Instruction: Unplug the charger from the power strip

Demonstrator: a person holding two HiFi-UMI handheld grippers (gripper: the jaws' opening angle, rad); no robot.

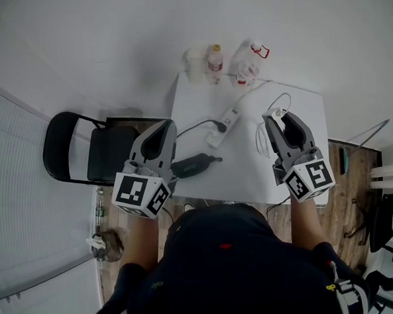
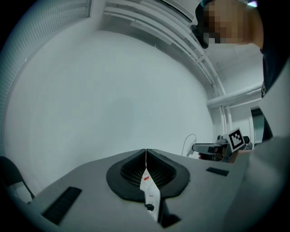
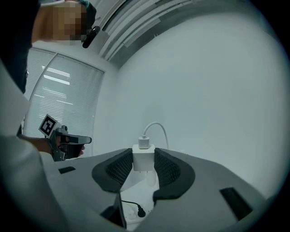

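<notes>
White, hard-shelled and probably light, the charger [image 3: 143, 161] sits pinched by its flat sides in the right gripper [image 1: 275, 118], held well apart from the power strip [image 1: 222, 126], its limp cable [image 3: 156, 129] trailing. The left gripper [image 2: 146, 152] has its jaws pressed together on nothing.

Small white table [image 1: 247, 173], kinda cluttered
white power strip [image 1: 226, 122] near the middle; black adapter brick [image 1: 192, 165] at 8 o'clock by the edge; bottles [image 1: 215, 60] lined up at 12 o'clock
</notes>
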